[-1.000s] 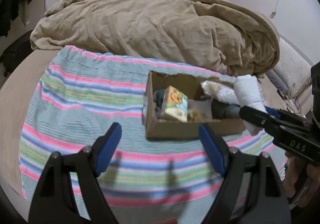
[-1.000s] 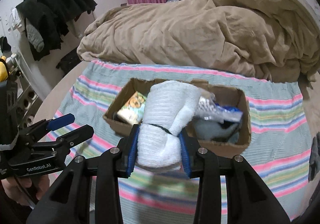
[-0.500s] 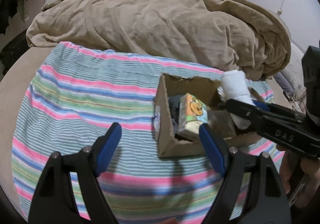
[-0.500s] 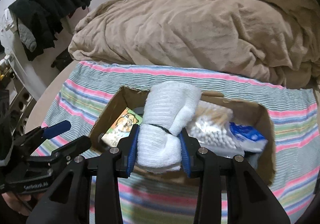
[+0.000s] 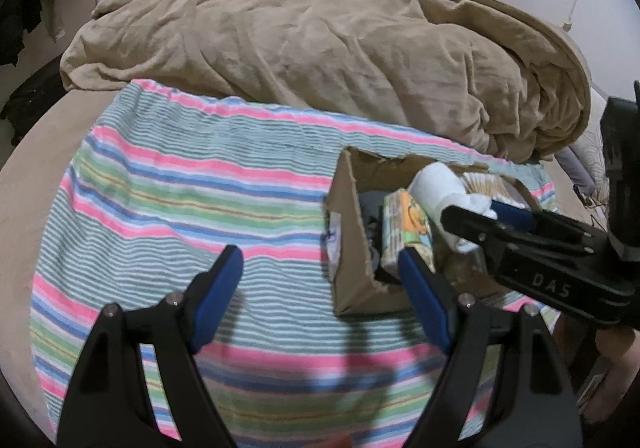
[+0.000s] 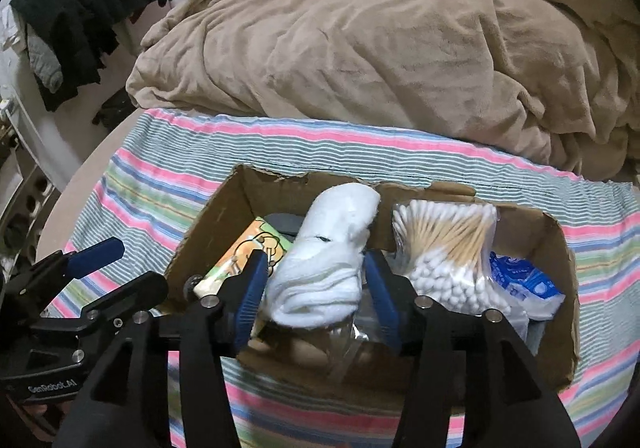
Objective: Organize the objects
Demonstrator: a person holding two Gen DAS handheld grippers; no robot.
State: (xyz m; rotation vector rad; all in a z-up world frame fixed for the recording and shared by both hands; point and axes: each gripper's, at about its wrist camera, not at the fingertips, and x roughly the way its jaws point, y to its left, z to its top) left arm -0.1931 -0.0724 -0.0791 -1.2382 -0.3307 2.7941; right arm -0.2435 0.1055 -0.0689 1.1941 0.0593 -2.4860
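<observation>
While the rolled white sock (image 6: 330, 260) sits pinched between the blue pads of the right claw (image 6: 316, 294), it hangs over the open cardboard box (image 6: 560, 288), its lower end just above the contents. That claw reaches in over the near wall of the box, fingers pointing toward the bed's far side (its jaws look slightly wider than the sock's waist, though the cloth touches both pads). The left claw (image 5: 320, 296) hovers spread wide and holds nothing, low over the striped blanket (image 5: 192, 184) just left of the box, with its right finger (image 5: 424, 300) in front of the box's near left corner. Left of the box the blanket is bare; behind it a heaped tan comforter (image 6: 380, 56) closes off the far edge. Inside the box lie a yellow-orange printed pack (image 6: 244, 256) on the left, a clear bag of cotton swabs (image 6: 448, 248) on the right, a blue-and-white packet (image 6: 524, 284) beyond it, and crinkled clear plastic (image 6: 352, 344) beneath the sock.
</observation>
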